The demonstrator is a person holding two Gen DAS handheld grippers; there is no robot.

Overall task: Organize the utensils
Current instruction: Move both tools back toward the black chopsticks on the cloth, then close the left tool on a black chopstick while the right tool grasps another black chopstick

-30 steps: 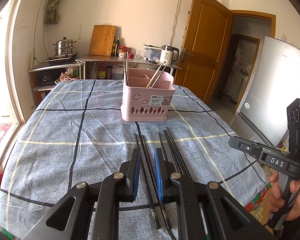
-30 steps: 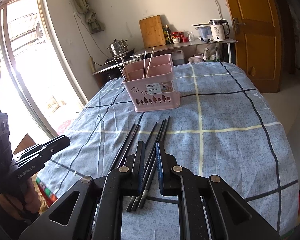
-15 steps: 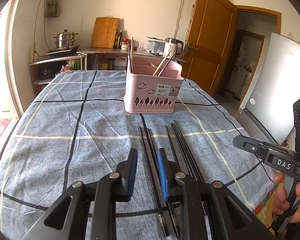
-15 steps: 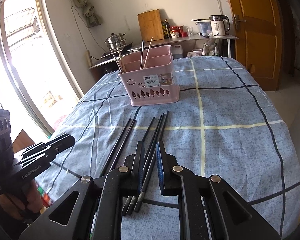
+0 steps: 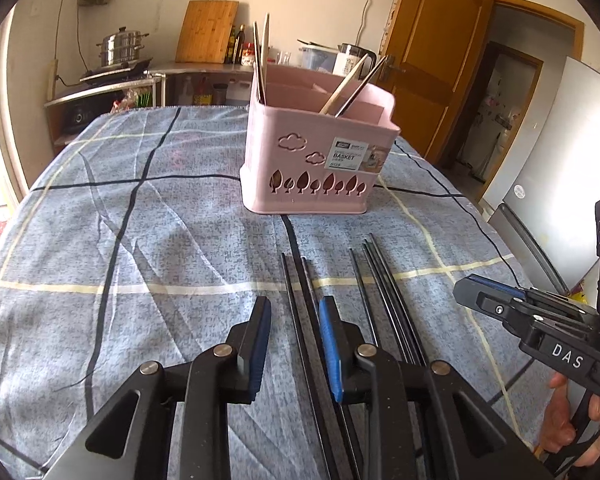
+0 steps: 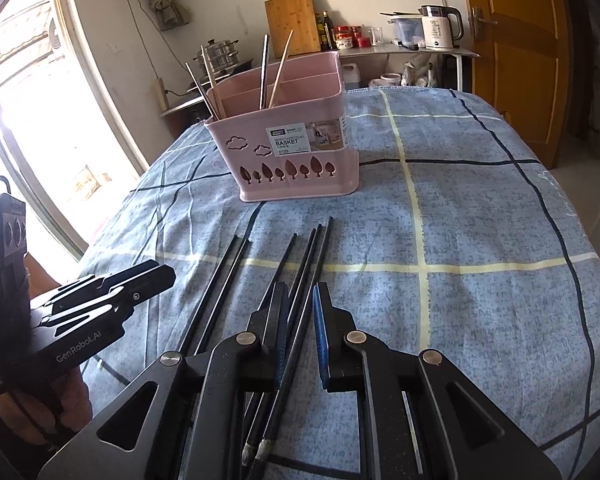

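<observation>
We have lowered both tongs toward the thin black chopsticks [image 5: 300, 304] lying on the cloth-covered bench [image 5: 140, 240] before the pink plastic basket [image 5: 320, 152]: left tongs [image 5: 294, 344] widened to a modest gap, right tongs [image 6: 300, 332] narrow, neither gripping yet.

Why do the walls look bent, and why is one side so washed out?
Both wrist views use fisheye lenses, so the door and window frames bow and corners go black. In the right view the window is blown out by daylight; the left view is evener, with soft light streaks on the cloth.

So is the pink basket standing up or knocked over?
Standing up. The pink basket sits flat on the tablecloth, open top upward, with chopsticks poking out.
</observation>
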